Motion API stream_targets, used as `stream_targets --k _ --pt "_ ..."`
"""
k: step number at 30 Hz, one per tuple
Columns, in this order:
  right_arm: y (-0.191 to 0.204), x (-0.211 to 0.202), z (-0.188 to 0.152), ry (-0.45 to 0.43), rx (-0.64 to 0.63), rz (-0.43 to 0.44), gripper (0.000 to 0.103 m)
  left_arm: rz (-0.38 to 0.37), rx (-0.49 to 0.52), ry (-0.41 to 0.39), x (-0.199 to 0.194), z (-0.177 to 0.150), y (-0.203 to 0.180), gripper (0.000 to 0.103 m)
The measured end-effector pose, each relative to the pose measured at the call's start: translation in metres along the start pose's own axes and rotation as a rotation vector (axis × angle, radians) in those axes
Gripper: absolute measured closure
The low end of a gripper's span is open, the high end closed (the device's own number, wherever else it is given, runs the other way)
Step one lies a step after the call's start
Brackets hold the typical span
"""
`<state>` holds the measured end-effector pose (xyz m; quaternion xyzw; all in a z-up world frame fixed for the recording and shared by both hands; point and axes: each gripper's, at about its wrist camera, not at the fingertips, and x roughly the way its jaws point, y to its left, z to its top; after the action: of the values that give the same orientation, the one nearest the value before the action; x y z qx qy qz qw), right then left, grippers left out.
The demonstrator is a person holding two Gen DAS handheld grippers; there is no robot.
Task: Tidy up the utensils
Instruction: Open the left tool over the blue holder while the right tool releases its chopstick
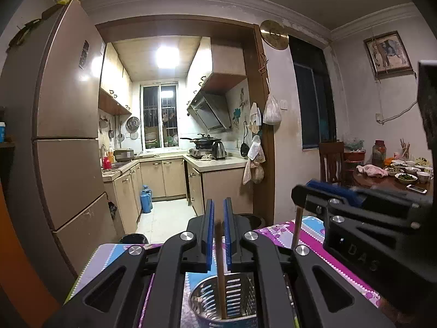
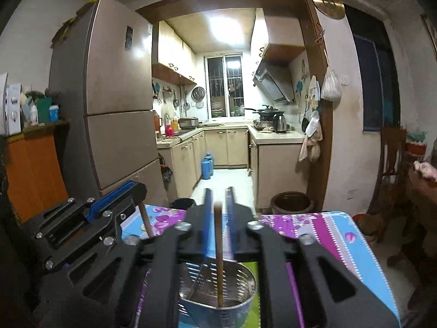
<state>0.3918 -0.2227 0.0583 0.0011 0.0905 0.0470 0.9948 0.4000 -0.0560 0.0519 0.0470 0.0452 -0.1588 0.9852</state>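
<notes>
A slotted metal utensil holder [image 1: 232,298] stands on the floral tablecloth, below both grippers; it also shows in the right wrist view [image 2: 218,287]. My left gripper [image 1: 217,210] has a narrow gap between its blue pads, with a brown chopstick [image 1: 220,273] standing between them, its lower end inside the holder. My right gripper [image 2: 218,199] likewise has a chopstick [image 2: 218,259] between its pads, reaching down into the holder. Each gripper appears in the other's view, with its chopstick hanging below: the right one [image 1: 306,191], the left one [image 2: 136,191].
The table with the purple and blue cloth [image 2: 327,232] ends just ahead. Beyond are a brown jar [image 2: 291,202], a black bin [image 1: 133,238], a fridge [image 1: 65,136] and the kitchen. A dining table with dishes [image 1: 396,175] and a chair [image 1: 331,161] stand at right.
</notes>
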Motion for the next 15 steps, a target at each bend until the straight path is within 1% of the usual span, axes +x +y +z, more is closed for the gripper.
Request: stream_targets --k 1,4,6,7,9,11,12,13,14,15 --pt "0.000 -0.006 0.003 -0.017 -0.009 -0.006 0.075 0.005 0.003 -0.019 -0.007 0.002 0.002 0.095" --pt "-0.004 -0.033 0.014 -0.064 -0.021 -0.009 0.075 0.013 -0.020 -0.058 -0.032 0.016 0.014 0.095" --pt "-0.007 -0.061 0.020 -0.102 -0.042 -0.014 0.075 0.030 -0.026 -0.103 -0.059 0.027 0.024 0.095" --pt "-0.010 -0.072 0.022 -0.109 -0.045 -0.010 0.075 0.052 -0.026 -0.127 -0.080 0.034 0.031 0.095" --pt "-0.016 -0.103 0.024 -0.126 -0.064 -0.002 0.075 0.069 -0.032 -0.151 -0.112 0.038 0.041 0.095" --pt "-0.023 -0.146 0.016 -0.122 -0.088 0.019 0.075 0.074 -0.025 -0.174 -0.157 0.035 0.050 0.094" --pt "-0.025 -0.158 0.013 -0.115 -0.091 0.027 0.075 0.079 -0.014 -0.178 -0.180 0.030 0.052 0.086" --pt "-0.028 -0.183 0.002 -0.092 -0.103 0.041 0.069 0.085 -0.007 -0.178 -0.195 0.025 0.052 0.072" --pt "-0.030 -0.199 -0.006 -0.077 -0.111 0.043 0.064 0.093 0.002 -0.170 -0.217 0.017 0.054 0.066" --pt "-0.031 -0.211 -0.015 -0.064 -0.118 0.041 0.062 0.101 0.018 -0.156 -0.236 0.008 0.053 0.062"
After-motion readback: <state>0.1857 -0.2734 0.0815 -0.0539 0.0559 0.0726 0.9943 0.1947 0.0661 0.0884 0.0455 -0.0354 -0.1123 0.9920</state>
